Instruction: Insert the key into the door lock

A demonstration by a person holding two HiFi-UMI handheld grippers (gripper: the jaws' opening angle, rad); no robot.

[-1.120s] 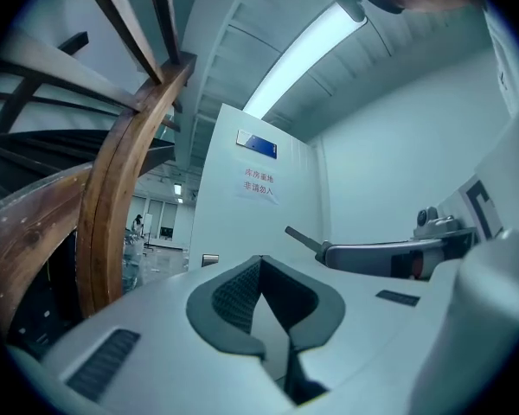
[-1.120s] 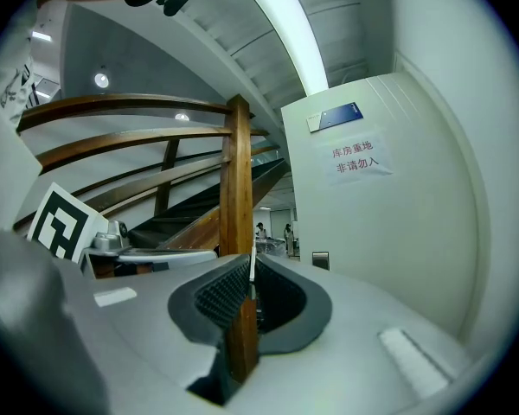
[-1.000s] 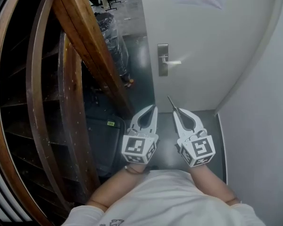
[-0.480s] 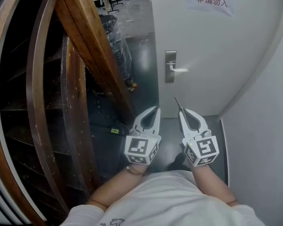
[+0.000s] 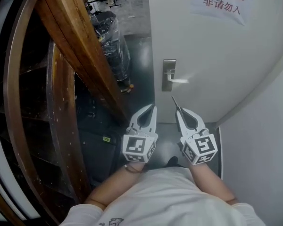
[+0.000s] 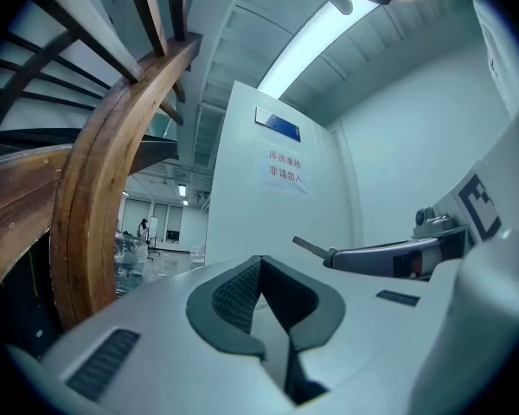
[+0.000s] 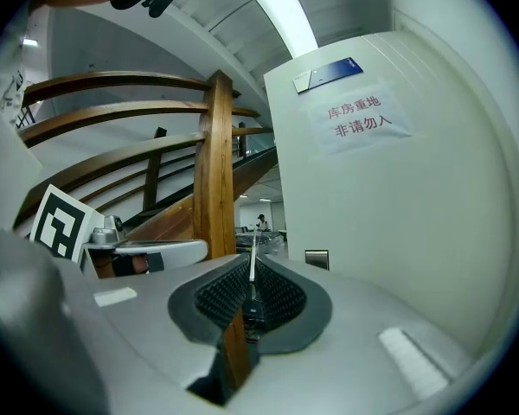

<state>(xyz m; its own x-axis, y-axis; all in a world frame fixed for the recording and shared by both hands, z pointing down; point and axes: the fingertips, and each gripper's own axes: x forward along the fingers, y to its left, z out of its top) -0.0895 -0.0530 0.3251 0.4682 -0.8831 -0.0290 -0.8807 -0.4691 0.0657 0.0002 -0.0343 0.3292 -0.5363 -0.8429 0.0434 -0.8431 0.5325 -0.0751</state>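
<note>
Right gripper (image 5: 178, 111) clamped on the key (image 5: 174, 102) — blade protruding past the tips so it can lead into the lock plate (image 5: 168, 75) on the white door (image 5: 212, 51), well apart from it. Left gripper (image 5: 152, 108) jaws together, empty — held alongside, apparently idle.

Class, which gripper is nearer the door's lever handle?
Right. The right gripper, shut on the key, sits just below the lever handle; the left gripper, empty, sits below and further left.

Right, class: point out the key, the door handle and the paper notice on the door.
key (image 5: 174, 101): head view, on its bare blade.
door handle (image 5: 178, 81): head view, on the lever.
paper notice (image 5: 221, 3): head view, on its printed middle.
</note>
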